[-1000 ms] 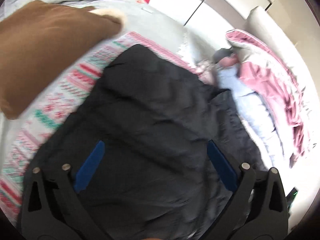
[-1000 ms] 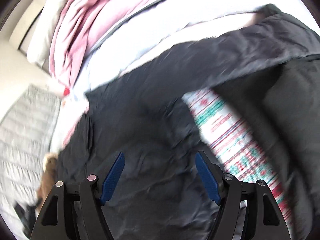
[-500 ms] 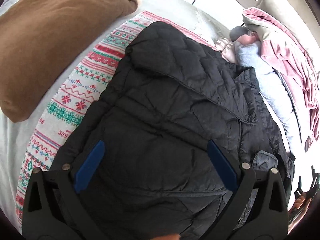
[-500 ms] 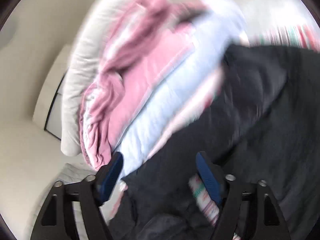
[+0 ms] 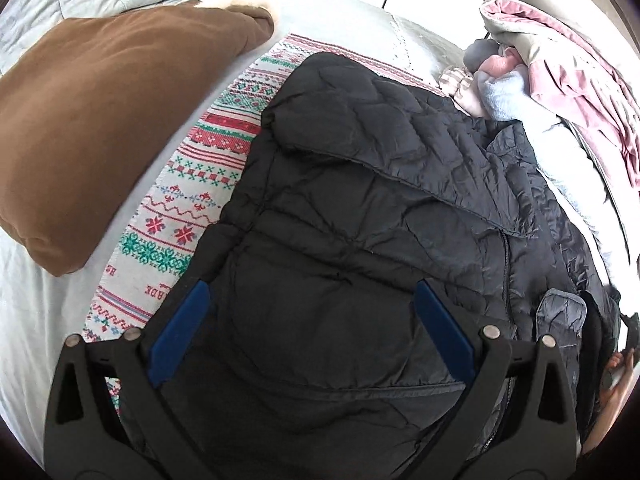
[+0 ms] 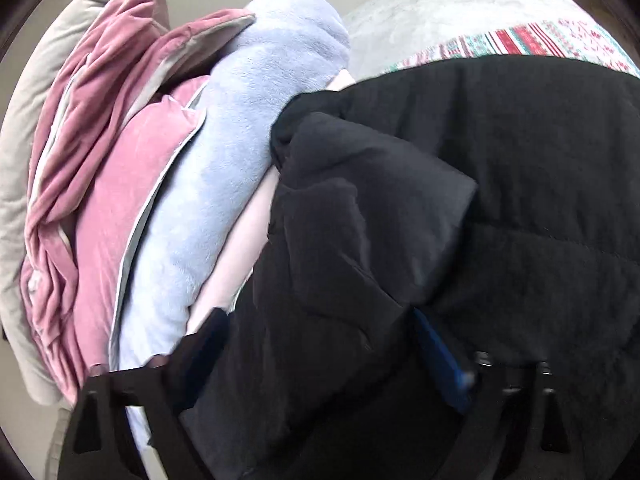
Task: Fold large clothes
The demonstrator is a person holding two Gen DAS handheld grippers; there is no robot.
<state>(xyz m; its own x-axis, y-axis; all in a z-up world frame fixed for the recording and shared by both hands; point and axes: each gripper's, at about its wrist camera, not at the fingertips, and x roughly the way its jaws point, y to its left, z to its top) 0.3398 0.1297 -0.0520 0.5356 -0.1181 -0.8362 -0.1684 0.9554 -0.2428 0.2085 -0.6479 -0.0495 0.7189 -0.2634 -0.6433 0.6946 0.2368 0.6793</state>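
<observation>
- We are over a bed [image 5: 32, 320] with a pale cover, a quilted grey blanket at its far end and closet doors beyond.
- One black puffer jacket [image 5: 360, 216] lies on one patterned red-and-green blanket [image 5: 192, 184], one flap already folded across its chest.
- Our left tongs [image 5: 312, 328] hover open above the jacket, gripping nothing.
- Our right tongs [image 6: 320, 344] stand spread around a bulge of jacket sleeve [image 6: 360, 216]; we judge nothing is pinched yet.
- Beside it we count one brown cushion [image 5: 100, 120], and one heap holding a pink quilt [image 6: 104, 216] and a light blue fleece [image 6: 240, 128].
- Risk: the slick, puffy fabric may slide from a shallow pinch, so the fold springs open.
- Risk: the sleeve touches the heap; the right tongs could snag the fleece with it.
- Risk: pulling hard could drag the patterned blanket askew.
</observation>
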